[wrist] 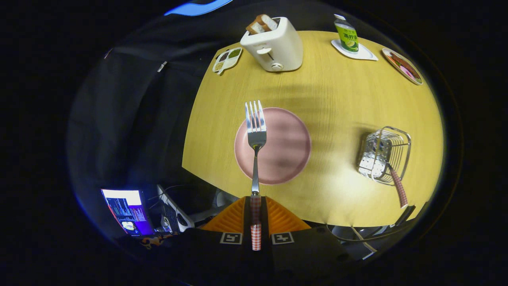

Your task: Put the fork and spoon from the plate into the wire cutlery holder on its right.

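- My gripper [256,216] has both fingers pressed on the fork [256,135] by its checked handle; the tines stand out ahead, above the pink plate [285,147].
- The plate sits on a yellow wooden table [337,103], black booth cloth all round.
- Right of the plate, well apart, is the wire cutlery holder [383,155], with a checked-handled utensil [398,186] leaning out; I can't make out its head.
- Beyond the plate: toaster [274,43], bottle [346,36], two small dishes.
- Left of the plate, below the table edge, a lit screen [127,210].
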A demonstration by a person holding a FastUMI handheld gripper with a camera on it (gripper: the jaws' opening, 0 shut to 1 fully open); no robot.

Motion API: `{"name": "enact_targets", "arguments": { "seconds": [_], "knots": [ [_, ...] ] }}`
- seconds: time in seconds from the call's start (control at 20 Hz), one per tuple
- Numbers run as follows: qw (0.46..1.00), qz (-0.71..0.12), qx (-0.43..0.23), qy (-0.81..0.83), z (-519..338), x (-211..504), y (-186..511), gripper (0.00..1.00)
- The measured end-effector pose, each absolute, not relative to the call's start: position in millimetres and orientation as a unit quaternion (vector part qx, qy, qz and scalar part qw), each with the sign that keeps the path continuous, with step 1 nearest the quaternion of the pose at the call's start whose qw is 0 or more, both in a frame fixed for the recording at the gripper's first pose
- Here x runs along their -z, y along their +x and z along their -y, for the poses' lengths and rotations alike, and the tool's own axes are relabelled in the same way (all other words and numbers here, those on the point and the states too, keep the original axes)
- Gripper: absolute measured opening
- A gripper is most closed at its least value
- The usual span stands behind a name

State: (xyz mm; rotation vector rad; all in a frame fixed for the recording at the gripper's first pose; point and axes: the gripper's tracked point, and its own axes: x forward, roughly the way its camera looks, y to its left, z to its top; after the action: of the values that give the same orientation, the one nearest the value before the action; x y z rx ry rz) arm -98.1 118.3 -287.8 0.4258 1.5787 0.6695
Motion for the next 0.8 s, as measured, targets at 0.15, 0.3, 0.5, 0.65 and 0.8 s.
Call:
{"name": "enact_targets", "arguments": {
  "seconds": [0.15,0.3,0.5,0.65,0.8],
  "knots": [
    [0.640,-0.704,-0.272,0.144,-59,287,-91,0.12],
    [0.627,-0.731,-0.255,0.087,-12,295,-83,0.12],
    [0.576,-0.778,-0.250,0.029,28,304,-81,0.12],
    [0.517,-0.819,-0.250,-0.005,49,309,-86,0.12],
    [0.458,-0.856,-0.239,-0.024,59,313,-90,0.12]
  ]
}}
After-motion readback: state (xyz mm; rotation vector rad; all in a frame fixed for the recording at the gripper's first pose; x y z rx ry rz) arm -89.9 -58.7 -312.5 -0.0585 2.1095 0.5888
